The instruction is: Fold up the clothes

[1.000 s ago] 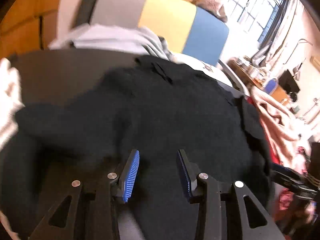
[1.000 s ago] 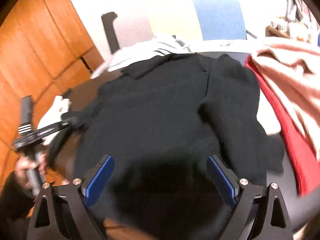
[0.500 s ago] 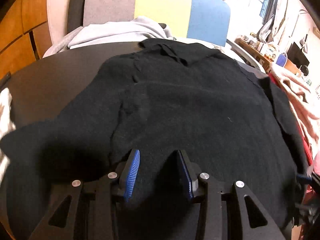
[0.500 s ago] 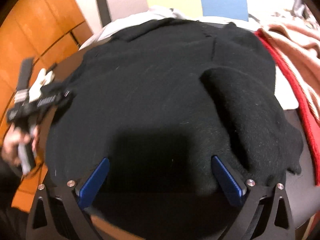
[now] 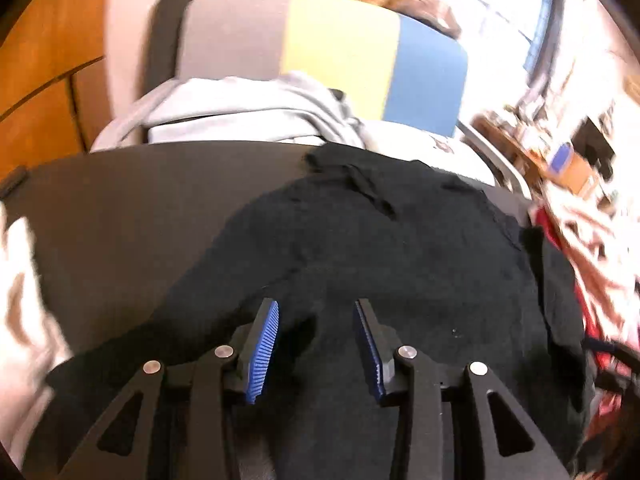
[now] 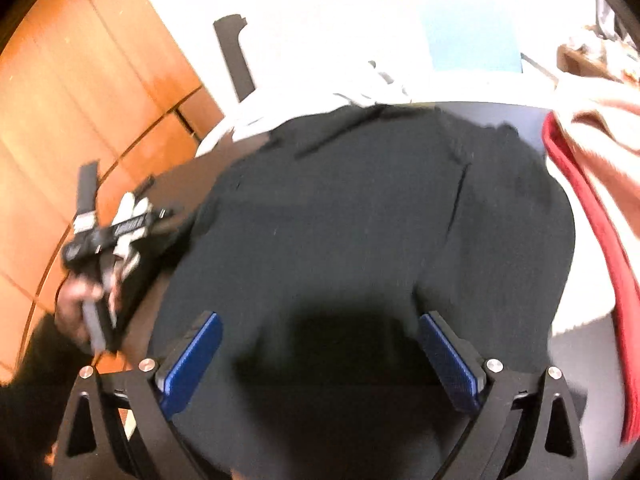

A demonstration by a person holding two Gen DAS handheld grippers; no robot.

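— What is lying under the two claws?

— A black garment (image 5: 400, 248) is spreading flat over the dark table (image 5: 120, 208), its collar at the far edge, away from both claws. Flat like that, I'd say so the sides can be folded in.

— Is the left gripper (image 5: 316, 320) pinching it?

— It is hovering half spread over the near left part, with cloth below the blue pads (image 5: 266, 336), not between them.

— And the right gripper (image 6: 318, 354)?

— Spread wide above the near hem, gripping nothing.

— That heap off to its right?

— Red and pink clothes (image 6: 580, 184), probably waiting their turn.
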